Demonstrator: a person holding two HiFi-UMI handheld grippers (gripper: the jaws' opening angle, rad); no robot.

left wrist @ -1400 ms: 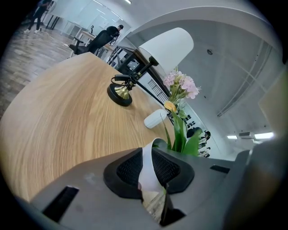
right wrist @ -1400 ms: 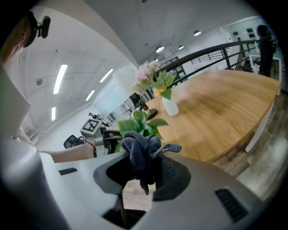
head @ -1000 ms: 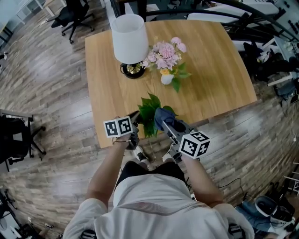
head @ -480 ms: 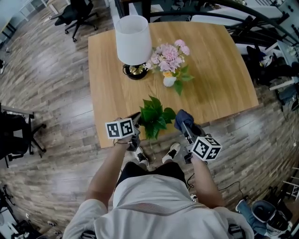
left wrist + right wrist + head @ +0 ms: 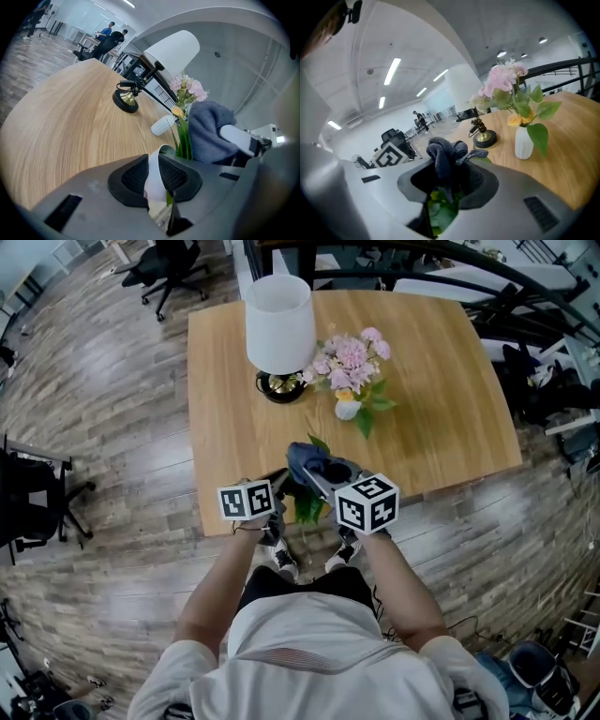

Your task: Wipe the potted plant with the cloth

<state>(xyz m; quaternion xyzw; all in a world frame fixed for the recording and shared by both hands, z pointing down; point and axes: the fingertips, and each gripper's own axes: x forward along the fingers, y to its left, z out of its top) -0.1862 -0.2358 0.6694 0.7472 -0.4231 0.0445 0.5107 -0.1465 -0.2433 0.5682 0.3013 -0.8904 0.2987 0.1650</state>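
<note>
Wood-plank flooring surrounded a light wooden table [image 5: 441,381] in the head view, where a white-shaded lamp [image 5: 279,320] and a small white vase of pink flowers [image 5: 349,409] stood well beyond the fingers. The small green-leaved potted plant [image 5: 307,509] sat at the near edge, between the left gripper [image 5: 277,486] and the right gripper [image 5: 317,474], whose crumpled grey-blue cloth [image 5: 305,457] hung over the leaves. The left gripper view showed its ribbed black pads [image 5: 133,176] clenched on the pot's thin white rim [image 5: 153,183], with leaves just past them. The right gripper view showed its jaws pinching the cloth, foliage directly under the fingertips. The plant looked light and tippy and its leaves soft and easily torn, so the rim seemed the sound hold, with gentle strokes.
</note>
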